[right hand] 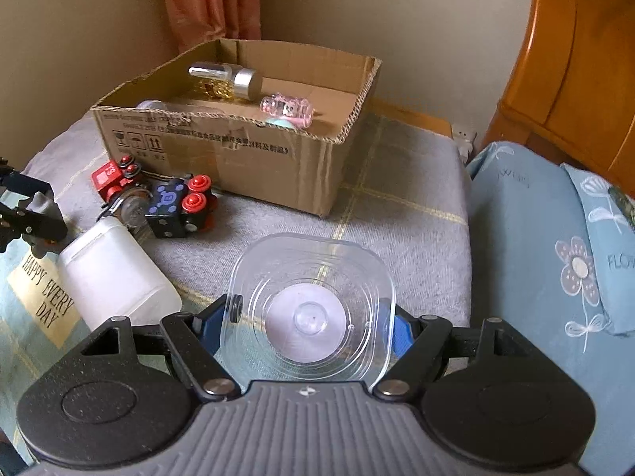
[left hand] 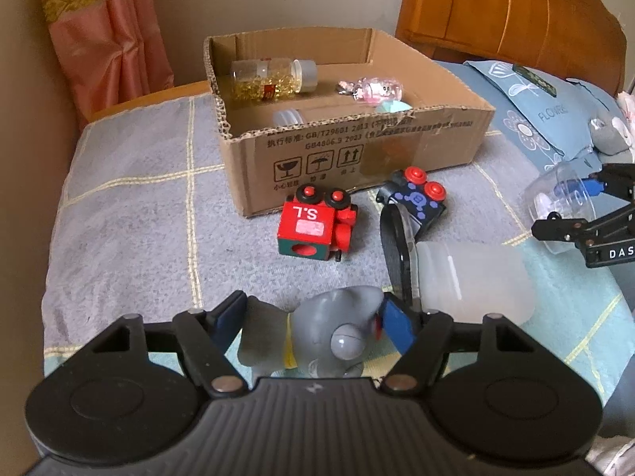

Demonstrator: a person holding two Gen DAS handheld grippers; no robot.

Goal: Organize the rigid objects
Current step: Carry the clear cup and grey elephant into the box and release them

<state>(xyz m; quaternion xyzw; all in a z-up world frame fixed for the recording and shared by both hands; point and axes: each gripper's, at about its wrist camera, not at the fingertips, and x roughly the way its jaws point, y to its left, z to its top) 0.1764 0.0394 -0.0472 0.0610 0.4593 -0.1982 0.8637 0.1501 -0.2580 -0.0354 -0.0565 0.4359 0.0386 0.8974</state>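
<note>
Currently clamped: left gripper (left hand: 313, 317) on grey toy (left hand: 317, 337), right gripper (right hand: 313, 317) on clear tub (right hand: 313, 305), both just above grey blanket (left hand: 139, 218). Tub's mouth facing away from camera, toy lying crosswise between pads. Box (left hand: 357, 150) open-topped at bed's far end, wall behind. Toy trains (left hand: 317, 222) and white jug (left hand: 472, 281) crowding its near side; open blanket left.
</note>
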